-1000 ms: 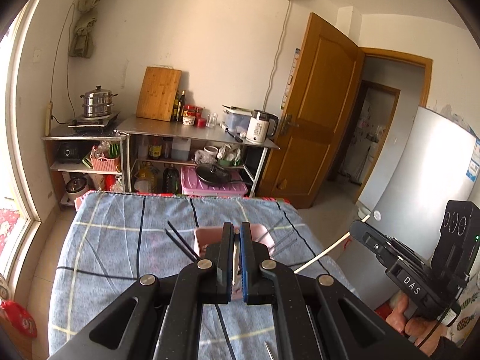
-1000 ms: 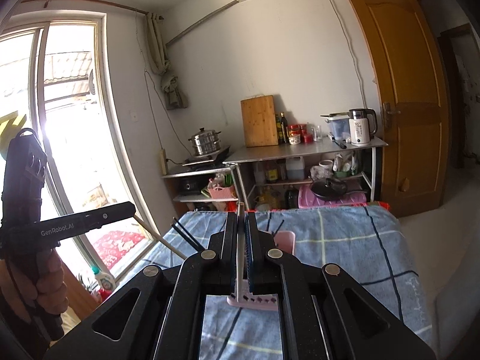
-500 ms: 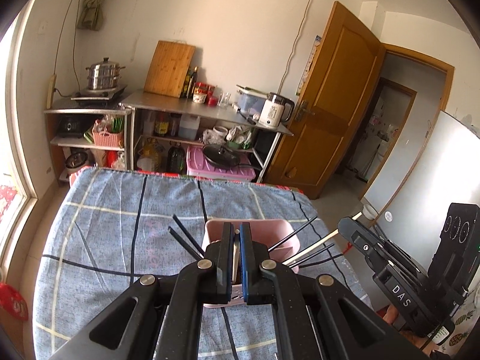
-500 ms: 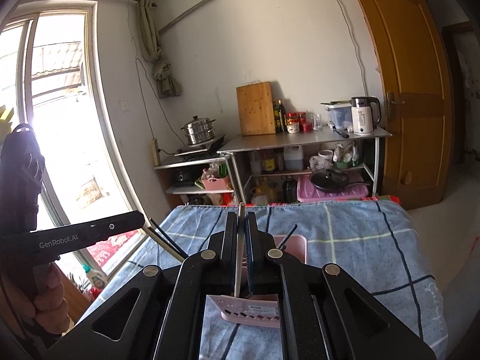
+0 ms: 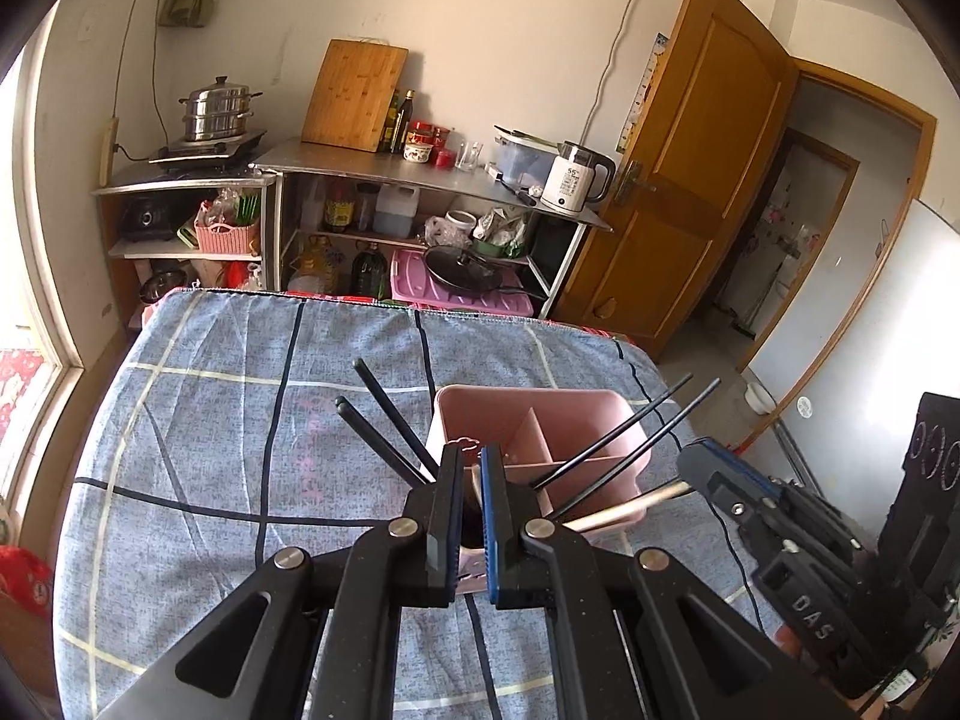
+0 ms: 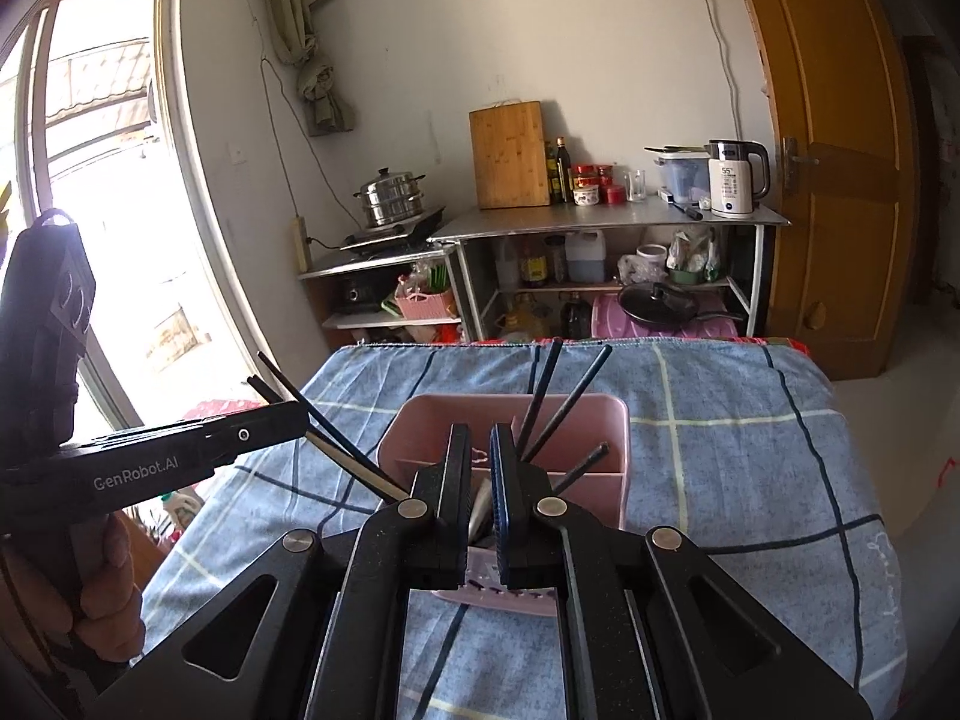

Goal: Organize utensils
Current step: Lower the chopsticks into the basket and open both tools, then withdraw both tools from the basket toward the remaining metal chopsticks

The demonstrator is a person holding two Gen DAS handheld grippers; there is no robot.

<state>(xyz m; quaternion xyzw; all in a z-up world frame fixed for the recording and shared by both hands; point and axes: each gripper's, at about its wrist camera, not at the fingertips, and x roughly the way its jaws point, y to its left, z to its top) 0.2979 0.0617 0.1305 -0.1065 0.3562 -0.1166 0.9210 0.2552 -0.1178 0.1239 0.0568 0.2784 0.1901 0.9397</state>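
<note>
A pink divided utensil holder (image 5: 528,420) stands on the blue checked cloth; it also shows in the right wrist view (image 6: 510,414). Several black chopsticks (image 5: 384,414) and a pale wooden one (image 5: 624,504) lean out of it. My left gripper (image 5: 471,456) hangs over the holder's near compartment, jaws nearly closed; what sits between them is hidden. My right gripper (image 6: 478,438) is shut on a thin metal utensil (image 6: 480,507) that points down into the holder. Black chopsticks (image 6: 540,402) stand just past it.
The table (image 5: 210,420) drops off at its far edge to a steel shelf rack (image 5: 420,180) with pots, bottles and a kettle (image 5: 573,180). A wooden door (image 5: 690,180) is at the right, a window (image 6: 108,210) at the left.
Both grippers tilted down and moved closer over the pink holder. The metal utensil in my right gripper has lowered into the holder. Both stayed shut.
</note>
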